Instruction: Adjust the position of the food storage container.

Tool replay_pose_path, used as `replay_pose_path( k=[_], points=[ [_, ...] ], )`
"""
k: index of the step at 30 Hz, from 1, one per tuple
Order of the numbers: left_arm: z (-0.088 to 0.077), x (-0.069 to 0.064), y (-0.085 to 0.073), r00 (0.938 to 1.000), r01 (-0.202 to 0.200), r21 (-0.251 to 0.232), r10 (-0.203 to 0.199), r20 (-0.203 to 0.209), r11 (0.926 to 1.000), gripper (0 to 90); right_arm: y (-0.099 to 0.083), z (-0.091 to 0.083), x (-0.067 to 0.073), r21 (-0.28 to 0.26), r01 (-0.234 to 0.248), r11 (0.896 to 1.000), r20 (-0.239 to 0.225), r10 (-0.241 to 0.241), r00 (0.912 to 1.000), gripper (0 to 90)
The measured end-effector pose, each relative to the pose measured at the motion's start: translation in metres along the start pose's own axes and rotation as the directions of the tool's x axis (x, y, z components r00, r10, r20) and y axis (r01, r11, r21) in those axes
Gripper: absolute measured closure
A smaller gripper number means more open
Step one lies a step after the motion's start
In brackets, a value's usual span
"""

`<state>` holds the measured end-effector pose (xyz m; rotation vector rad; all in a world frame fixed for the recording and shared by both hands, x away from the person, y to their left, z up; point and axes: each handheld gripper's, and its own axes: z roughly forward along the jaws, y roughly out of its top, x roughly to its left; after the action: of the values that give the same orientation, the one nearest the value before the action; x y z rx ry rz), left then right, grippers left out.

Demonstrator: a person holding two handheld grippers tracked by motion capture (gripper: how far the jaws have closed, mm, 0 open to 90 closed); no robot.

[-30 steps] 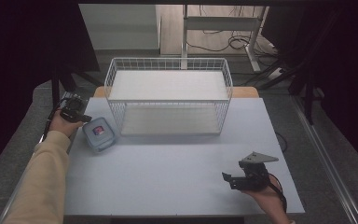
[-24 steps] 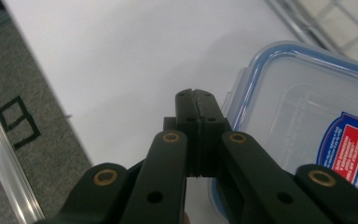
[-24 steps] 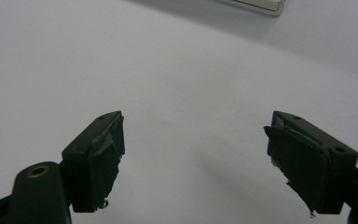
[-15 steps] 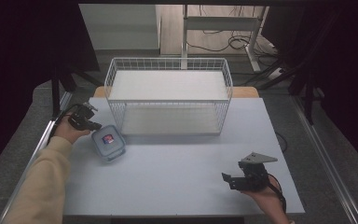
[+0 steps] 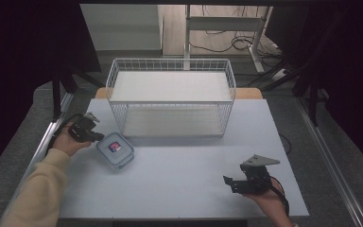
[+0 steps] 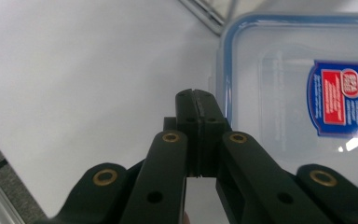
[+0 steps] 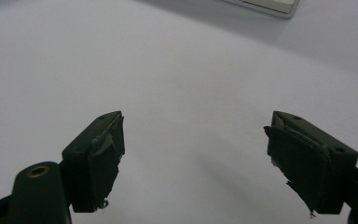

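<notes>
On the left side of the white table (image 5: pixel 179 184) a person's left hand holds the left gripper (image 5: pixel 96 137), its jaws pressed flat together with nothing between them. In the left gripper view the closed tips (image 6: pixel 199 100) sit right at the rim of a clear plastic container (image 6: pixel 303 107) with a blue-edged lid and a red and blue label; whether they touch the rim or hover just above it, I cannot tell. From the high view that container (image 5: pixel 115 150) lies flat on the table just right of the gripper, near the left front corner of a white wire basket (image 5: pixel 171 97) that stands at the far middle of the table.

Well apart, at the near right, the right hand holds the right gripper (image 5: pixel 231 183) close to the table. Its jaws stand wide apart in the right gripper view (image 7: pixel 193 163), with bare tabletop between them.
</notes>
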<state>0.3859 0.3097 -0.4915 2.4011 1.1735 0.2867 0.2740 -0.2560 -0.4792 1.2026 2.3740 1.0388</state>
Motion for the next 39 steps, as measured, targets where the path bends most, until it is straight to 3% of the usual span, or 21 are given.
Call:
replay_pose_path(
  k=[8, 18, 22, 30, 39],
  points=[
    [-0.003, -0.026, -0.003, 0.9993, -0.032, 0.009, 0.031, 0.019, 0.9995, 90.0, 0.000, 0.001, 0.002, 0.003, 0.002, 1.000, -0.005, -0.002, 1.0000, 19.2],
    [-0.002, -0.051, -0.003, 0.9982, -0.032, 0.011, 0.031, 0.051, 0.9994, 90.0, 0.001, 0.000, 0.003, 0.001, 0.010, 1.000, -0.006, -0.010, 0.9999, 19.2],
    [-0.003, -0.062, -0.003, 0.9969, -0.061, 0.013, 0.060, 0.051, 0.9981, 90.0, 0.000, 0.001, 0.003, 0.008, 0.007, 1.000, -0.008, -0.007, 0.9999, 19.2],
    [-0.004, -0.083, -0.005, 0.9931, -0.078, 0.019, 0.076, 0.089, 0.9968, 90.0, 0.000, 0.003, 0.005, 0.015, 0.013, 1.000, -0.014, -0.013, 0.9998, 19.2],
    [-0.002, -0.104, -0.005, 0.9904, -0.070, 0.024, 0.066, 0.121, 0.9973, 90.0, 0.000, 0.003, 0.005, 0.019, 0.013, 1.000, -0.014, -0.013, 0.9998, 19.2]
  ],
)
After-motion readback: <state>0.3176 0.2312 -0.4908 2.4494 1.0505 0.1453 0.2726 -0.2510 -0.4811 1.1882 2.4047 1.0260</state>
